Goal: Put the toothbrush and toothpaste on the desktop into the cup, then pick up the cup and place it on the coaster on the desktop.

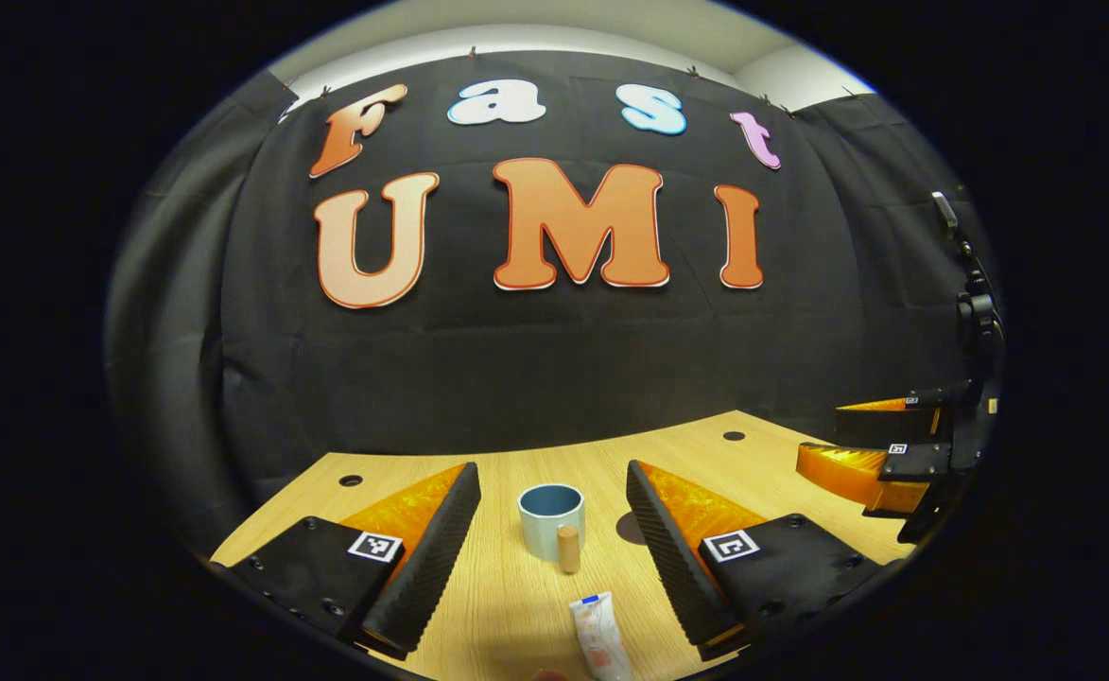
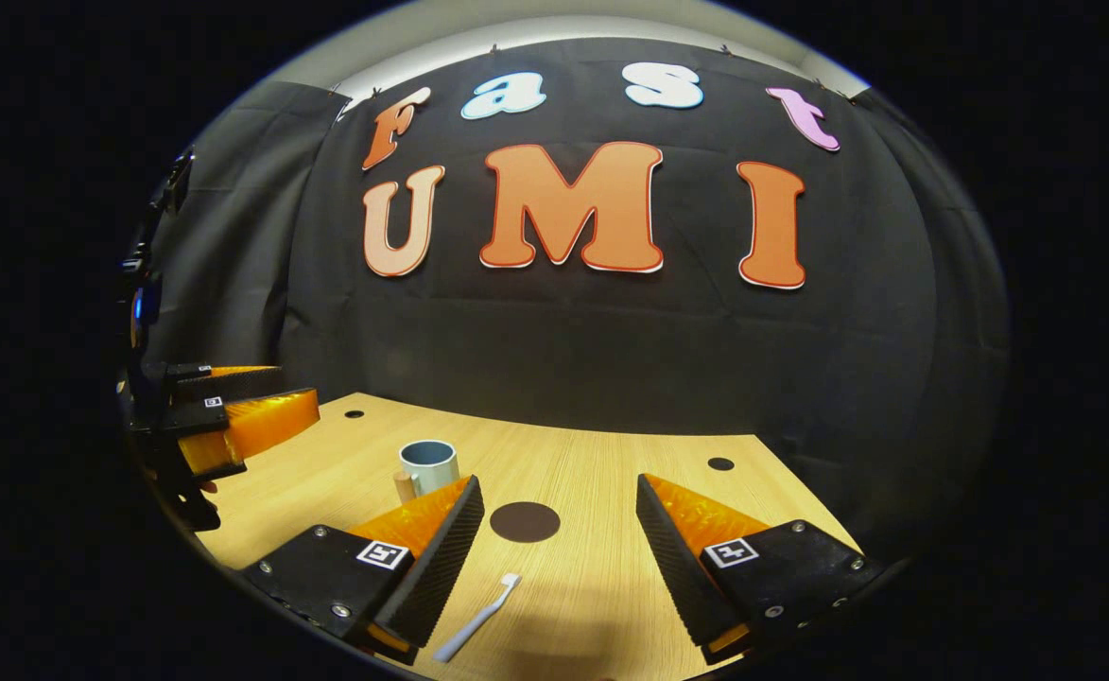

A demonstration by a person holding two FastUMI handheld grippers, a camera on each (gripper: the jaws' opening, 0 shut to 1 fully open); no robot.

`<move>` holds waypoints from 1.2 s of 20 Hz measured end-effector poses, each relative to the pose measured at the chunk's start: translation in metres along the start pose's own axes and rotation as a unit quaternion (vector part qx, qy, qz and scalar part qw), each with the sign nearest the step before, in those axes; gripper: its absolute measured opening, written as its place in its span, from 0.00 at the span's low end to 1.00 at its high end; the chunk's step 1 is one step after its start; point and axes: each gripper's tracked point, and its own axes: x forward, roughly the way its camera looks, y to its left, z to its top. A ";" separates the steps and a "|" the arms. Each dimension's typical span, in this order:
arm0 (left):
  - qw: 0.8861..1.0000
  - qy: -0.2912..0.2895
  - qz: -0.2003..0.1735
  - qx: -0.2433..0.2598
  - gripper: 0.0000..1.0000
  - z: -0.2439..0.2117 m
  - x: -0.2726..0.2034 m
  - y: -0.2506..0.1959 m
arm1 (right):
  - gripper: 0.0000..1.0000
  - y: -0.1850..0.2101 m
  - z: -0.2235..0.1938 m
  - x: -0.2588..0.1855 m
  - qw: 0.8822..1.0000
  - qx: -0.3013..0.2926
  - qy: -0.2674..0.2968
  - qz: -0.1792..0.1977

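Toothpaste [image 1: 599, 636] before spread left hand-held gripper [image 1: 554, 553]; toothbrush [image 2: 478, 619] and coaster [image 2: 525, 521] between spread right hand-held gripper [image 2: 559, 567].

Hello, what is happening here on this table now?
Nothing is picked up yet. A person holds two tongs above the desktop, both open and empty. The toothpaste lies before the left tongs, near the cup. The toothbrush lies between the right tongs' fingers. The dark coaster is bare.
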 end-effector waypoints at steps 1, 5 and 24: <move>1.000 0.013 -0.002 0.002 0.99 -0.005 0.002 0.000 | 0.98 -0.001 -0.002 0.000 1.000 0.001 0.011 0.002; 0.997 0.074 -0.013 0.016 1.00 -0.025 0.008 -0.002 | 0.98 0.007 -0.016 0.000 0.998 -0.002 0.066 0.022; 0.897 0.428 -0.071 -0.085 1.00 -0.116 0.003 -0.035 | 0.86 0.036 -0.127 0.005 0.946 0.031 0.313 0.072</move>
